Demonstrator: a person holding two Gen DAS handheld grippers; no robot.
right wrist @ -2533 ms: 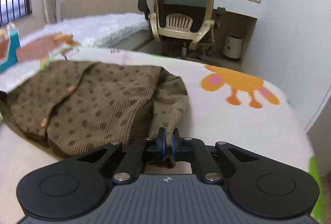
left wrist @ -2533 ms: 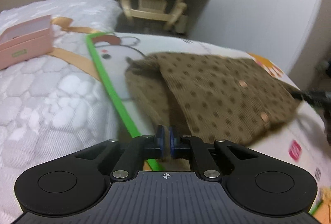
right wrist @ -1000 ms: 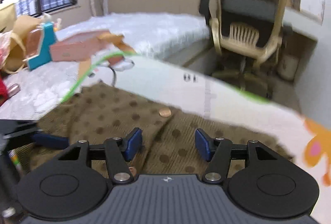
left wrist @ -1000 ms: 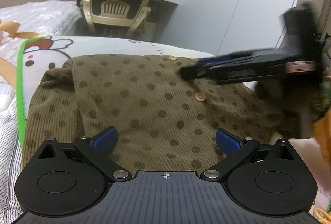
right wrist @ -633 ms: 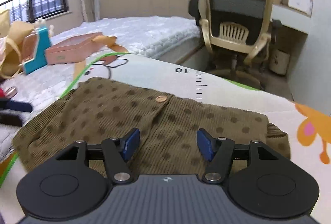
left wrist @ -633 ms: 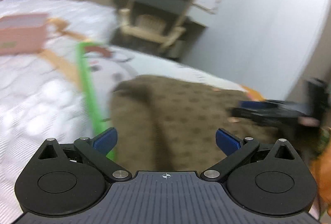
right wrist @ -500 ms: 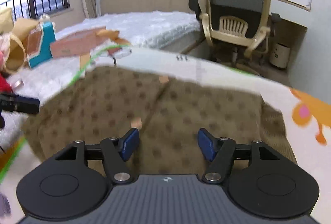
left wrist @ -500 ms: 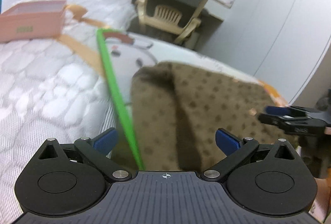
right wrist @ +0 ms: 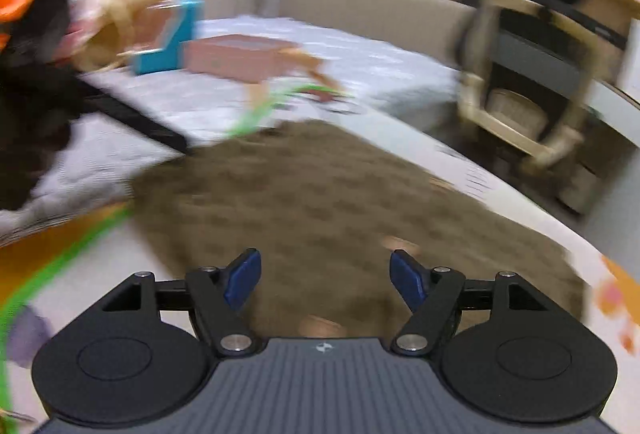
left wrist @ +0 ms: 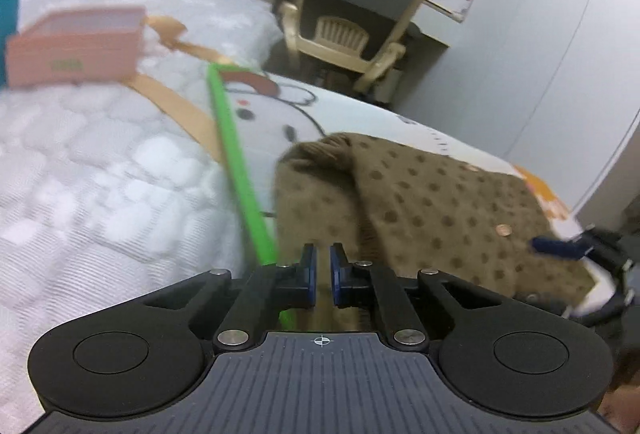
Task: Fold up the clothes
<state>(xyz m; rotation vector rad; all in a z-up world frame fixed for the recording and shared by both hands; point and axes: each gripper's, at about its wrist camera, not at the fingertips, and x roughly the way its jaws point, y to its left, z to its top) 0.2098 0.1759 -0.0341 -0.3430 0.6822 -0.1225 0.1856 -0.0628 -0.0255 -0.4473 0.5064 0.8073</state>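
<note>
A brown dotted corduroy garment (left wrist: 440, 201) with small buttons lies folded on a white cartoon mat (left wrist: 360, 117) on the bed. My left gripper (left wrist: 323, 274) is at the garment's near left corner, by the mat's green border. Its blue pads are almost together with brown cloth between them. My right gripper (right wrist: 325, 280) hangs open just above the garment (right wrist: 320, 193), with nothing between its fingers. That view is blurred by motion. The right gripper's blue tip (left wrist: 560, 248) shows at the garment's far right edge. The left gripper shows as a dark bar (right wrist: 140, 121) at the left.
A pink box (left wrist: 76, 49) and tan ribbon rest on the white quilt at the left. A beige office chair (left wrist: 360, 13) stands past the bed's end, before a desk and white wall. A blue box (right wrist: 176, 37) and bags sit at the back left.
My left gripper has gone from wide open to shut at the garment's left corner. The right gripper stayed open and swung fast over the cloth, blurring its view.
</note>
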